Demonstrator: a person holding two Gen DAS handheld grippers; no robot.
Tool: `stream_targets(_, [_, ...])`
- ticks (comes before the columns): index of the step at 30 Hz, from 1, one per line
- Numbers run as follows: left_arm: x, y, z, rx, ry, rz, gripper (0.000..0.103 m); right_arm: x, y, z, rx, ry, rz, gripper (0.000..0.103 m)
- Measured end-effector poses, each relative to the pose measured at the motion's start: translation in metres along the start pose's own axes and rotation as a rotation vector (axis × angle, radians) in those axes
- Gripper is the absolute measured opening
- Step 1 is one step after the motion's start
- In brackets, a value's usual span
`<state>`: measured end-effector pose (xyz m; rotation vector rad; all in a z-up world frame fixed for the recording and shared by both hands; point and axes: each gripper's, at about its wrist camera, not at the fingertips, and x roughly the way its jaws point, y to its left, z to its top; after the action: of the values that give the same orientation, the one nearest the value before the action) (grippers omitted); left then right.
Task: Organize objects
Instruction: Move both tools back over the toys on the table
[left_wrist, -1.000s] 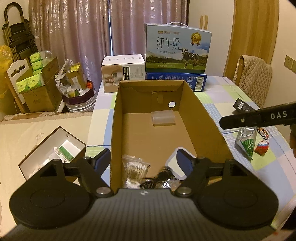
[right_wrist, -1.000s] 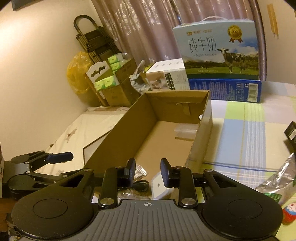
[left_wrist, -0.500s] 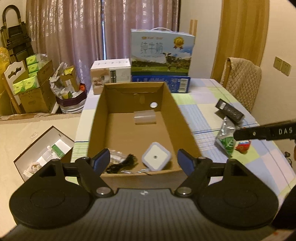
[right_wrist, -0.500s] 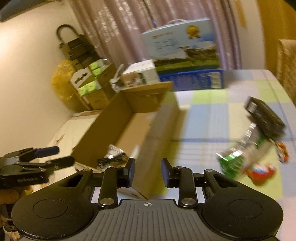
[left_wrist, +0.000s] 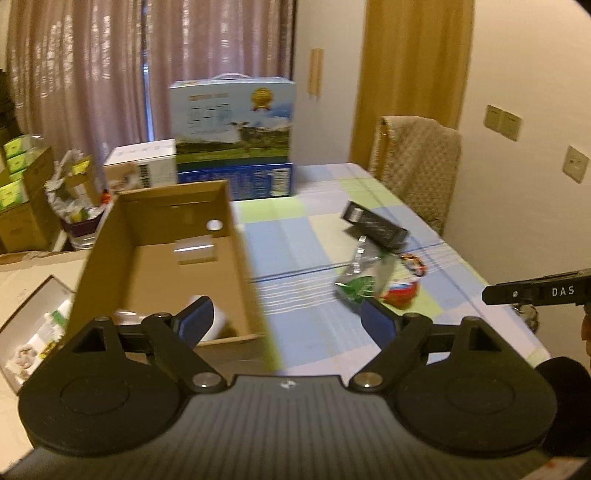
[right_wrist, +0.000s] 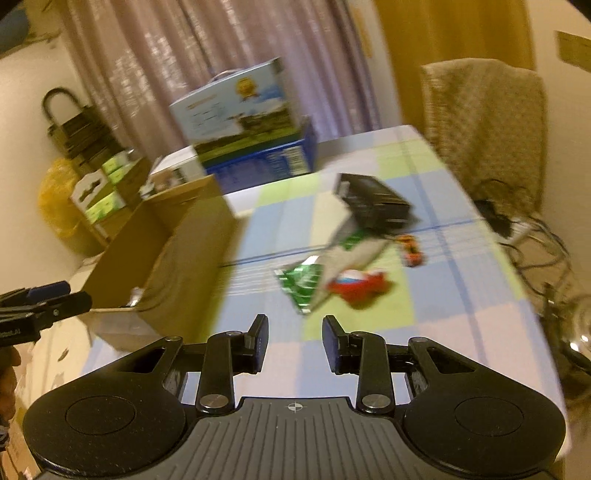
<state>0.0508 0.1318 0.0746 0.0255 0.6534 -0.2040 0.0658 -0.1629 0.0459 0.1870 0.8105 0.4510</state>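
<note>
An open cardboard box (left_wrist: 162, 258) (right_wrist: 166, 254) stands on the left of the checked tablecloth (left_wrist: 303, 251) and holds a clear cup (left_wrist: 195, 251) and a white square item (left_wrist: 218, 321). To its right lie a black box (left_wrist: 373, 225) (right_wrist: 373, 201), a green and silver packet (left_wrist: 364, 278) (right_wrist: 321, 273), a red and white toy (left_wrist: 402, 291) (right_wrist: 364, 282) and a small toy car (right_wrist: 412, 249). My left gripper (left_wrist: 286, 321) is open and empty above the table's front edge. My right gripper (right_wrist: 294, 332) is open and empty, short of the packet.
A milk carton case (left_wrist: 234, 133) and a white box (left_wrist: 142, 166) stand at the table's far end. A padded chair (left_wrist: 413, 173) is at the right. Boxes and bags crowd the floor at the left (left_wrist: 26, 199). Cables (right_wrist: 517, 229) lie off the table's right edge.
Both grippers have swung right, away from the cardboard box toward the loose items. The right gripper's jaws have opened somewhat wider. Both views are motion-blurred.
</note>
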Motion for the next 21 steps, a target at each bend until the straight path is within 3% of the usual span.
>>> stream_targets(11, [0.03,-0.063,-0.001,0.063,0.03,-0.084,0.091,-0.036,-0.056,0.001,0.066,-0.046,-0.069,0.03])
stream_targets(21, [0.068,-0.094,0.002,0.103,0.069,-0.138,0.091,-0.027,-0.079,0.008,0.025,-0.032,-0.092,0.031])
